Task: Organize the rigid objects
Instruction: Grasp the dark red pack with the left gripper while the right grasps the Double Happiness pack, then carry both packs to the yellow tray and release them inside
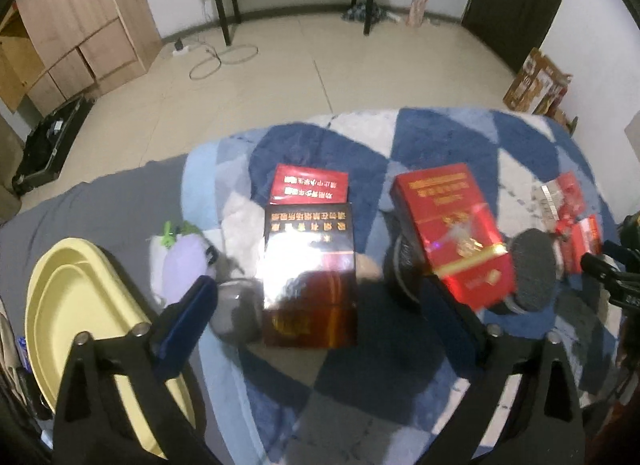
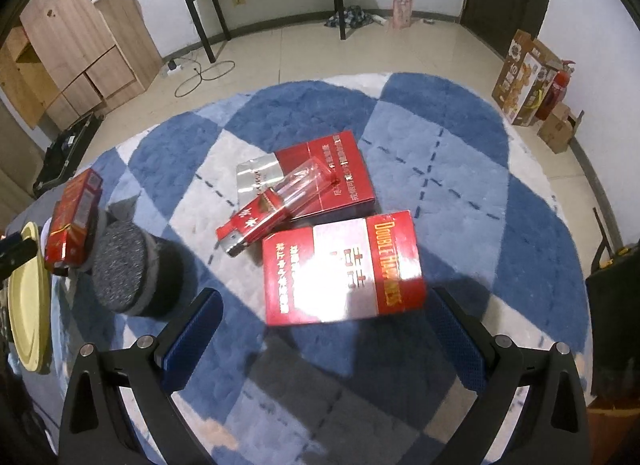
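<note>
In the left wrist view a dark brown-black cigarette box [image 1: 310, 273] lies on the blue and white rug, overlapping a red box [image 1: 308, 183] behind it. My left gripper [image 1: 320, 301] is open over the dark box. A red box [image 1: 456, 233] leans tilted on two grey round pads [image 1: 534, 275]. In the right wrist view my right gripper [image 2: 328, 317] is open just above a red and white Double Happiness box [image 2: 344, 269]. Behind it a small red pack [image 2: 256, 225], a clear case [image 2: 304, 185] and a red box [image 2: 332, 173] lie piled.
A yellow tray [image 1: 60, 305] sits at the left edge, with a pale purple and green object [image 1: 180, 257] beside it. The tilted red box and grey pad [image 2: 120, 265] show at the left of the right wrist view. The rug [image 2: 480, 185] ends at tiled floor beyond.
</note>
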### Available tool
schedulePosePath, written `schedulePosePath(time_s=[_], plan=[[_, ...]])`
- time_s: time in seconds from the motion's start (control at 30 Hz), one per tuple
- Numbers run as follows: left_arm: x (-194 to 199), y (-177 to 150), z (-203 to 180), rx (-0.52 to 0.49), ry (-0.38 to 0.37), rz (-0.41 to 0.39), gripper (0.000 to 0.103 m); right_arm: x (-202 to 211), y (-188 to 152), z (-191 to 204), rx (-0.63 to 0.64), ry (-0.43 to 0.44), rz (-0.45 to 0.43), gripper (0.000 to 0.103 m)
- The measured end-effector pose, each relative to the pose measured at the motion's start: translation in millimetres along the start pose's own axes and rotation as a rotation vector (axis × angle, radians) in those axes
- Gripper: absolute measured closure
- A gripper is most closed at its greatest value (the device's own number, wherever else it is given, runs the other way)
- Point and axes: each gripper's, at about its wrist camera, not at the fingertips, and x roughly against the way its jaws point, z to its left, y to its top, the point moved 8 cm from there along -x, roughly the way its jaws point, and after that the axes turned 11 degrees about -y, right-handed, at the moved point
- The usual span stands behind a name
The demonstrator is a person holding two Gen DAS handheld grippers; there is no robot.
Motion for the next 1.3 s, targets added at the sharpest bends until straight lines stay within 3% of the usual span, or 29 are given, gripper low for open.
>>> schedulePosePath(time_s=[0.1, 0.23, 0.33, 0.63, 0.77, 0.83, 0.93, 1.03, 1.1, 1.2, 1.3], plan=[[-17.3, -0.7, 2.3, 0.007, -0.01, 0.038, 0.012, -10.9, 5.9, 1.8, 0.017, -0.002, -0.005, 0.0], [-29.5, -6.5, 8.9, 0.047, -0.024, 0.068, 0.037, -18.3, 9.5, 9.4, 0.084, -0.045, -0.027, 0.0], [-27.0, -8.4, 11.7, 0.048, -0.017, 0.057, 0.045, -22.9, 11.9, 9.0, 0.095, -0.08, -0.034, 0.0], [4.1, -2.8, 14.6, 0.058, -0.047, -0.01, 0.045, -37.2, 13.6, -6.6, 0.044, -0.078, 0.047, 0.0], [25.8, -3.0, 15.3, 0.063, -0.064, -0.04, 0.045, -38.2, 15.3, -9.5, 0.023, -0.019, 0.055, 0.0], [33.9, -4.0, 16.5, 0.068, -0.068, -0.048, 0.045, -39.2, 16.5, -11.1, 0.016, 0.013, 0.061, 0.009], [54.7, -7.1, 23.2, 0.088, -0.085, -0.073, 0.045, -37.0, 14.1, -13.2, 0.033, 0.044, 0.056, 0.01], [89.3, -16.8, 39.8, 0.127, -0.126, -0.131, 0.045, -21.0, 7.1, -15.8, 0.071, 0.059, 0.023, 0.01], [113.1, -26.7, 64.0, 0.169, -0.134, -0.165, 0.045, 9.7, 1.9, -15.5, 0.148, 0.036, -0.06, 0.01], [141.3, -50.5, 122.0, 0.237, -0.071, -0.179, 0.045, 66.7, -0.8, 11.1, 0.239, 0.101, -0.168, 0.01], [152.0, -78.7, 185.8, 0.283, 0.038, -0.129, 0.045, 126.5, -5.5, 79.9, 0.387, 0.223, -0.268, 0.01]])
